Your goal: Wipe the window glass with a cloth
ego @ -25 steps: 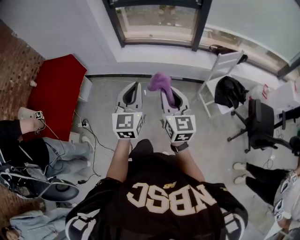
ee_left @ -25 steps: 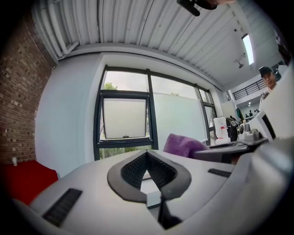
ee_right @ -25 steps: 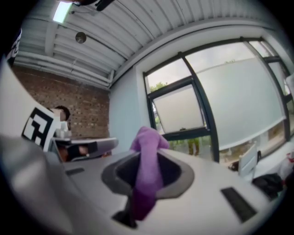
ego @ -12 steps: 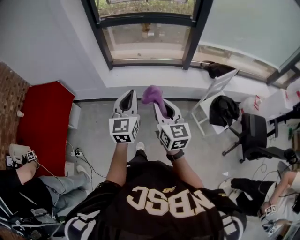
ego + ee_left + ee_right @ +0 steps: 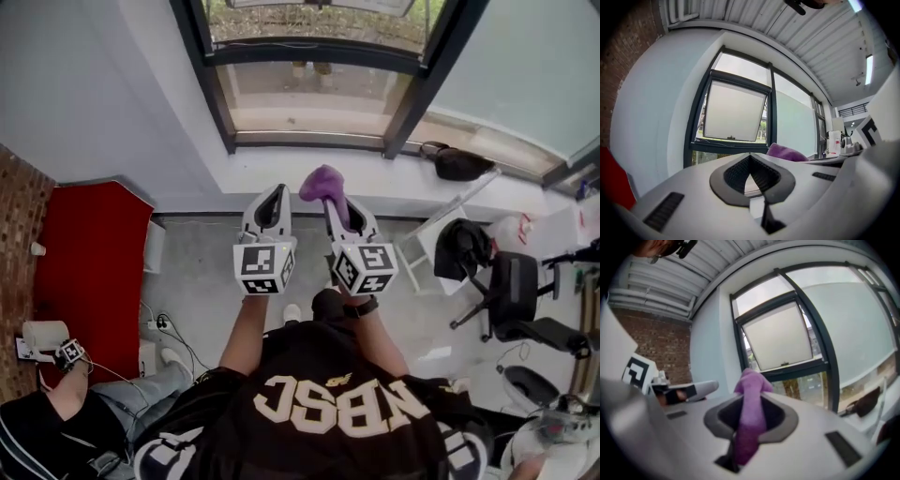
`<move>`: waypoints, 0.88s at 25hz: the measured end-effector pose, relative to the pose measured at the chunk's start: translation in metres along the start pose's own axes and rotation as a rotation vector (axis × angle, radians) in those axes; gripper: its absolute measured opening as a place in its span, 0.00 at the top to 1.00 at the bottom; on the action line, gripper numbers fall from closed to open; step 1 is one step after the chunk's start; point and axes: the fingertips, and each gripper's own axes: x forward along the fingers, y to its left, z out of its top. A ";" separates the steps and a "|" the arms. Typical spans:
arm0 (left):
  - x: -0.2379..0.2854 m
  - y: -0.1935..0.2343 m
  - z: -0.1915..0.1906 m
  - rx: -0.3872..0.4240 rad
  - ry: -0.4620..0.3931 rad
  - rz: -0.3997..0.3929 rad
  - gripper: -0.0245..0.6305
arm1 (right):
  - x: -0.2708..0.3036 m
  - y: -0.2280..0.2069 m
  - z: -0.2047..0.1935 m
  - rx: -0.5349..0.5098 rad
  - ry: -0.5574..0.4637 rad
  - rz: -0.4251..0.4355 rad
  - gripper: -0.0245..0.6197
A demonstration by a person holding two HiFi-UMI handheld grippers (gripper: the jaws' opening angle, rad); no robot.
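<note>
A purple cloth (image 5: 324, 184) sticks out of my right gripper (image 5: 336, 208), which is shut on it; in the right gripper view the cloth (image 5: 751, 413) runs up between the jaws. My left gripper (image 5: 273, 204) is held beside it, shut with nothing in it (image 5: 751, 165). Both point at the dark-framed window (image 5: 319, 94) ahead, whose lower glass pane (image 5: 780, 341) is tilted open. The cloth (image 5: 786, 152) shows to the right in the left gripper view. Neither gripper touches the glass.
A white sill (image 5: 309, 169) runs under the window. A red mat (image 5: 89, 272) lies at the left by a brick wall. A white chair (image 5: 441, 246), a black office chair (image 5: 516, 291) and a dark bag (image 5: 459, 161) stand at the right. A seated person (image 5: 84, 422) is at lower left.
The window has grown larger in every view as both grippers came closer to it. The cloth stays held in the right gripper throughout.
</note>
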 end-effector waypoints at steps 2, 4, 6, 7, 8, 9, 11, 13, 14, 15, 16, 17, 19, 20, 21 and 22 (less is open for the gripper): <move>0.017 0.013 -0.006 -0.010 0.012 0.016 0.94 | 0.021 -0.008 -0.003 0.013 0.006 0.012 0.84; 0.039 0.021 -0.015 0.001 0.031 0.022 0.95 | 0.041 -0.020 -0.007 0.024 0.018 0.019 0.84; 0.066 0.030 -0.024 0.007 0.039 0.032 0.95 | 0.065 -0.037 -0.012 0.030 0.034 0.025 0.84; 0.082 0.036 -0.026 0.007 0.038 0.042 0.95 | 0.078 -0.048 -0.012 0.028 0.038 0.030 0.84; 0.100 0.042 -0.027 0.003 0.036 0.055 0.94 | 0.093 -0.059 -0.008 0.023 0.036 0.036 0.84; 0.120 0.047 -0.027 -0.007 0.033 0.066 0.94 | 0.107 -0.072 -0.002 0.018 0.030 0.042 0.84; 0.162 0.047 -0.024 -0.049 0.018 0.064 0.95 | 0.131 -0.102 0.018 0.025 0.001 0.054 0.84; 0.204 0.036 -0.015 -0.075 -0.016 0.041 0.95 | 0.153 -0.135 0.042 0.041 -0.031 0.060 0.84; 0.223 0.031 -0.010 -0.073 -0.033 0.038 0.94 | 0.164 -0.152 0.052 0.041 -0.041 0.058 0.84; 0.239 0.029 -0.006 -0.067 -0.047 0.042 0.95 | 0.174 -0.168 0.061 0.036 -0.048 0.052 0.84; 0.254 0.029 -0.002 -0.063 -0.058 0.049 0.95 | 0.185 -0.183 0.068 0.031 -0.053 0.045 0.84; 0.269 0.030 -0.001 -0.059 -0.064 0.055 0.94 | 0.195 -0.198 0.072 0.030 -0.057 0.038 0.84; 0.298 0.034 -0.006 -0.050 -0.051 0.067 0.94 | 0.217 -0.226 0.073 0.052 -0.053 0.029 0.84; 0.311 0.037 -0.013 -0.047 -0.034 0.074 0.95 | 0.228 -0.239 0.070 0.068 -0.042 0.029 0.84; 0.323 0.040 -0.021 -0.048 -0.014 0.084 0.95 | 0.238 -0.250 0.066 0.081 -0.028 0.030 0.84; 0.335 0.044 -0.028 -0.051 0.006 0.094 0.94 | 0.248 -0.259 0.063 0.088 -0.015 0.037 0.84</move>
